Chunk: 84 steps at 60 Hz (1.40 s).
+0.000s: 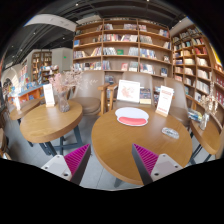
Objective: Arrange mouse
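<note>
gripper view shows your gripper [112, 160] wide open and empty; the mouse [170, 132] looks light, hard, slippery, so grip its sides.

The round tabletop [110, 150] is warm brown wood. A pink, white-rimmed mouse pad [132, 116] sits at twelve o'clock, a grey mouse [170, 132] at two o'clock. The hand-held gripper [112, 160] has magenta pads [76, 157].

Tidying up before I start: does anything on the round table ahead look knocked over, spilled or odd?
Nothing stands out. The round table holds a white-and-pink pad, a mouse near its edge and upright sign cards. The gripper is open, short of them.
</note>
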{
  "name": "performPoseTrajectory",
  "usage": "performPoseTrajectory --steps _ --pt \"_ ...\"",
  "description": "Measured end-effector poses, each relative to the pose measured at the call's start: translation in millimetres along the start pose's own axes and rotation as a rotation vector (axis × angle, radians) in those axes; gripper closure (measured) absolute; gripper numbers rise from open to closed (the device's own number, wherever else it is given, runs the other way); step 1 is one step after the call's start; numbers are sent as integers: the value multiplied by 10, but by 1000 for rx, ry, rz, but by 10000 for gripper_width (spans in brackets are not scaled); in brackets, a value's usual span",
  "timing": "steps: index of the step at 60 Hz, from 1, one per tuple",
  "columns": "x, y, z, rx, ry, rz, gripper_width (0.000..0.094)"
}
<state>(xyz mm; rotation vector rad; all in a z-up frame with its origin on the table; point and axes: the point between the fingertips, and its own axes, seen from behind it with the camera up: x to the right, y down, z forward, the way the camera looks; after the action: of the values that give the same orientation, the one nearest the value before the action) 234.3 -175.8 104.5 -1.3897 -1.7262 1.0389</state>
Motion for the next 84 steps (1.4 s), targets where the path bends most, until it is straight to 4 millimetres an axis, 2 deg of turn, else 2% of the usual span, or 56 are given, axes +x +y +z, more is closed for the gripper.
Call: performPoseTrajectory --steps 3,5,7,8,14,15,31,32,36,40,48,53,66,84 --pt "85 20 11 -8 21 5 84" --pt "210 34 41 -11 39 5 80" --pt "368 52 78 -13 56 7 84" --pt "573 108 98 -13 59 6 83" --pt "920 173 181 -26 117 18 81" --pt "1126 218 148 -27 121 17 80" --pt "2413 460 293 -54 242 36 83" --pt "2407 471 338 -57 254 39 85" --pt "2680 525 381 -71 277 47 80" --pt "2867 557 461 -78 289 63 83" --pt "3193 593 677 -96 307 82 82" --pt "3317 605 846 -106 316 83 84" --pt "3506 627 1300 -141 308 82 84" --pt "3680 474 1832 -163 278 94 85"
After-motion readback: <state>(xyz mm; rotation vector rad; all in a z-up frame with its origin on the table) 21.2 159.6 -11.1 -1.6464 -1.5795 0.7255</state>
